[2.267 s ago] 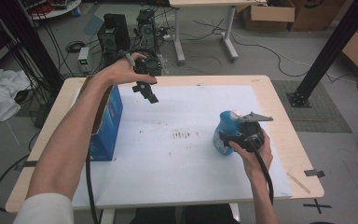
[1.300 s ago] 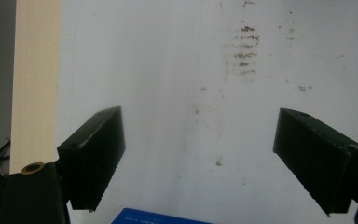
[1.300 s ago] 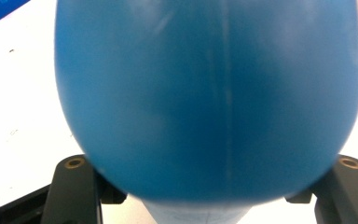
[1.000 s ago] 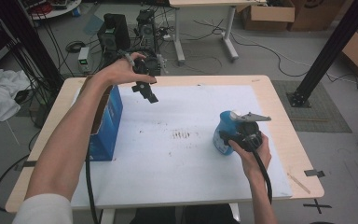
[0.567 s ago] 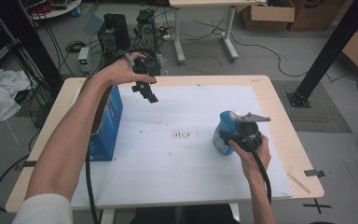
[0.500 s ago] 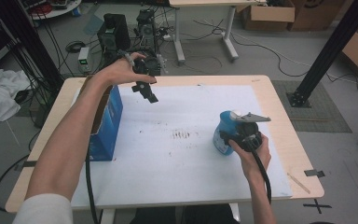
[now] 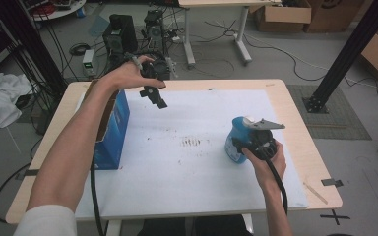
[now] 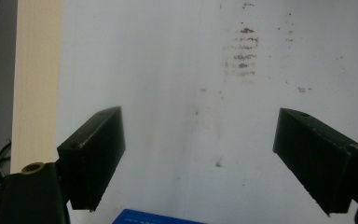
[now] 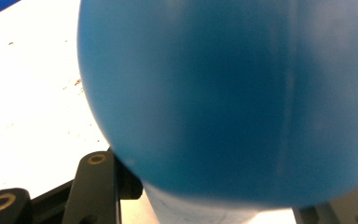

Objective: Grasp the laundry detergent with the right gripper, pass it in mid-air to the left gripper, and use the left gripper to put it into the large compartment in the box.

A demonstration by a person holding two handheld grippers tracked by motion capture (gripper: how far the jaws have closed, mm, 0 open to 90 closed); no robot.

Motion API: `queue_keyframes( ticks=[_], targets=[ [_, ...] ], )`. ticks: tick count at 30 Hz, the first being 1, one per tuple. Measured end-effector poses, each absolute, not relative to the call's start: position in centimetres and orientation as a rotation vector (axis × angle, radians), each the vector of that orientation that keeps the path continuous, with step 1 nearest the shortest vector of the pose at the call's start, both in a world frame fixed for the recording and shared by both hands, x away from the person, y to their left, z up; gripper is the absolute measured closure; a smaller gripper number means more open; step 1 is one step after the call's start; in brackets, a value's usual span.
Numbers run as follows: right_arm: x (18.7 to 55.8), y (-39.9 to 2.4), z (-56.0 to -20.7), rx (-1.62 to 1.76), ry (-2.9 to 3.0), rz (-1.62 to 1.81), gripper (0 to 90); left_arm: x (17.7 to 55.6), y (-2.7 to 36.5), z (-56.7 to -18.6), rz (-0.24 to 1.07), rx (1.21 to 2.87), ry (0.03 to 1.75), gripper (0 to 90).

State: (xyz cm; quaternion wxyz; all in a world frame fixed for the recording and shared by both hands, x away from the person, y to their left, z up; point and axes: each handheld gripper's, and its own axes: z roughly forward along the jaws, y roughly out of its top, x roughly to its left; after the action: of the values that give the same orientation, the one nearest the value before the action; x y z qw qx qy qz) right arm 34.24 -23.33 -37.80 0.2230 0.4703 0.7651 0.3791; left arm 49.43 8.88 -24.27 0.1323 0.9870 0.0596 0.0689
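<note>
A rounded blue container point(image 7: 233, 133) with a paler base stands on the white sheet point(image 7: 192, 167) at the right of the table. My right gripper point(image 7: 240, 145) reaches it from the near side. Its jaws have just been closing and now press on the container's sides. In the right gripper view the blue container point(image 9: 233, 93) looms very close, its pale base down between the jaws. My left gripper point(image 7: 158, 100) hangs above the sheet's far left part, pointing down. In the left gripper view, my left gripper point(image 8: 205, 158) stands open with nothing between its black jaws.
A blue cardboard box point(image 7: 111, 132) stands open at the table's left edge, under the left forearm; its blue box edge point(image 8: 154, 217) lies just below the left jaws. Brown smudges point(image 7: 192, 142) mark the sheet's middle. Bare wood point(image 7: 307, 147) frames the sheet. Desks, cables and boxes stand beyond.
</note>
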Motion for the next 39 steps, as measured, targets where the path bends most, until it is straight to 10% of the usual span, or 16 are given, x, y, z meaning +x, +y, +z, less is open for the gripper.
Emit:
queue_keyframes(
  ticks=[39],
  targets=[
    [37.2,-18.6,-31.0,0.681,2.506,1.195,46.1,44.5,5.8,-18.8,0.193,2.806,-0.097,17.3]
  ],
)
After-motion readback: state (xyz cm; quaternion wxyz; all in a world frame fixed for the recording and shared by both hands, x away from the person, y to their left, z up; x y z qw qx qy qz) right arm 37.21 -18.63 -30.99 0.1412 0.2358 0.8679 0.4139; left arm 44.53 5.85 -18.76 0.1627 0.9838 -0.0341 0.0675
